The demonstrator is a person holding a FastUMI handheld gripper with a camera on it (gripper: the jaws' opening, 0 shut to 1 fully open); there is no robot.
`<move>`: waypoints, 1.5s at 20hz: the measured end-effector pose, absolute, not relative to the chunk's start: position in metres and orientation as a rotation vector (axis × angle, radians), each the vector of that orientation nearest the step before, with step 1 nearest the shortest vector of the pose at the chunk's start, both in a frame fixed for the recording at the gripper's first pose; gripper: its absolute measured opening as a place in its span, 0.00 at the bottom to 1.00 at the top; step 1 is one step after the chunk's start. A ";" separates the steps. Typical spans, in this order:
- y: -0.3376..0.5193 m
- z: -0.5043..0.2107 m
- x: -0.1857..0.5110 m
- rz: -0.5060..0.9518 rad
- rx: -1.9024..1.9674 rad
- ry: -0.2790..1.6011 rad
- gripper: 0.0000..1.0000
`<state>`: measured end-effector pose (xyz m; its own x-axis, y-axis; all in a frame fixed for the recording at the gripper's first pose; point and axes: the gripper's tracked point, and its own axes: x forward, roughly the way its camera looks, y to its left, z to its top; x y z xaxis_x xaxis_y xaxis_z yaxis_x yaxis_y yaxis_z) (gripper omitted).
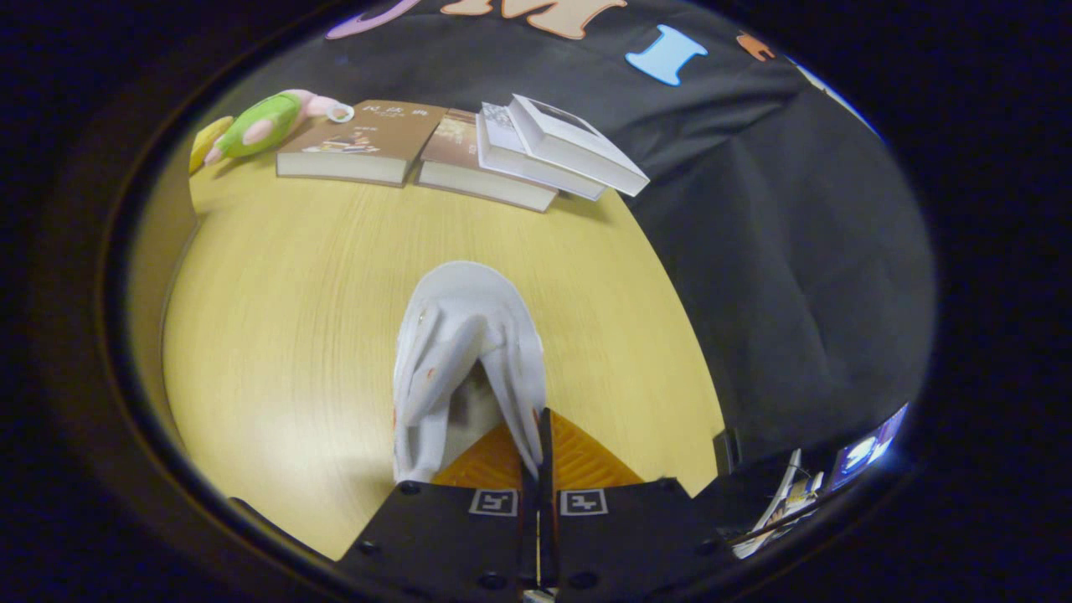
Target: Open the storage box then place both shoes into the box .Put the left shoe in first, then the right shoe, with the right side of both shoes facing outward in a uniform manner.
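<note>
Clamped together on the white shoe's [465,352] thin collar edge, the tool's [540,431] orange fingers [586,461] hold it just ahead of them, toe pointing away above the wooden counter [285,335], with books [469,146] and a green plush toy [264,124] far beyond.

The gripper [536,448] had its two orange fingers [586,461] drawn almost together, with a thin edge of the white shoe [465,352] pinched between them. Both fingers pressed on the shoe's collar at its heel end, and the shoe stretched forward, away from the fingertips, toe pointing ahead.
</note>
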<state>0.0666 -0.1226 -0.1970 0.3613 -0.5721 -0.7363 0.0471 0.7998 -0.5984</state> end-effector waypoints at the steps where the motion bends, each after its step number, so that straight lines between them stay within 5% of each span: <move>1: -0.124 -0.192 0.061 -0.438 -0.546 1.147 0.04; 19: -0.072 -0.061 0.026 -0.505 -0.473 1.149 0.04; 30: 0.092 -0.006 0.103 -0.212 -0.392 0.902 0.05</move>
